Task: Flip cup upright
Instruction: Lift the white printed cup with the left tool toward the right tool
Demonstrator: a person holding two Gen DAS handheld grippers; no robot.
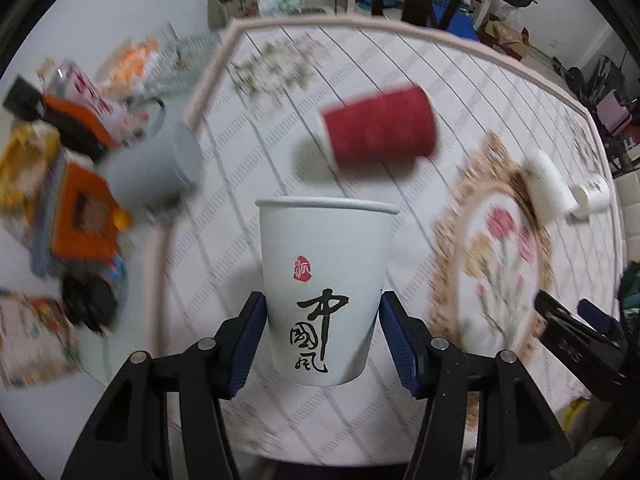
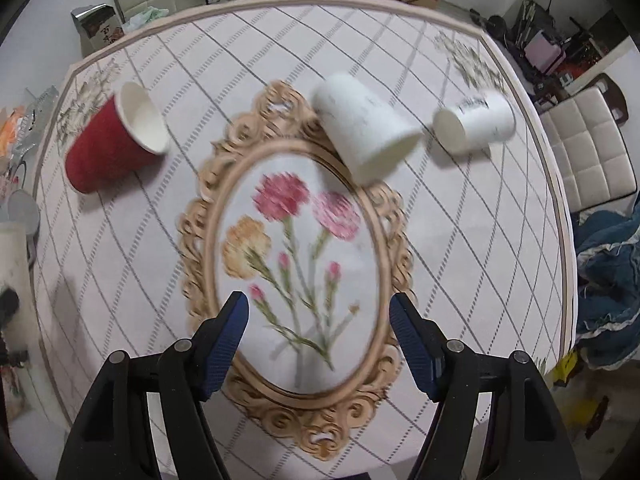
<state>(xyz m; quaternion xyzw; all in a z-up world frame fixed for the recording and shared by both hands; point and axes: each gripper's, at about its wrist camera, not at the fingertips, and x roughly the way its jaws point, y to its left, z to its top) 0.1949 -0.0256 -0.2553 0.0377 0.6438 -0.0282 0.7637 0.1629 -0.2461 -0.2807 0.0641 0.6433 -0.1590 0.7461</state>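
Above the quilted worktop (image 1: pixel 400 60), the left tool (image 1: pixel 322 330) is clamped on a white paper cup (image 1: pixel 324 280), held upright with its rim on top. The right tool (image 2: pixel 320 340) hangs with its fingers apart and bare over the flower medallion (image 2: pixel 296 248). A red cup (image 2: pixel 112 144) and 2 white cups (image 2: pixel 364 132) (image 2: pixel 474 122) lie tipped on their sides.

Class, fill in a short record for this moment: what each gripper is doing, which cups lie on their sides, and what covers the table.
left gripper: shut on printed cup, held upright, mouth up
right gripper: open, empty, above the tablecloth
red cup: on its side
white cup: on its side
small cup: on its side
tablecloth: grid lines, flower medallion
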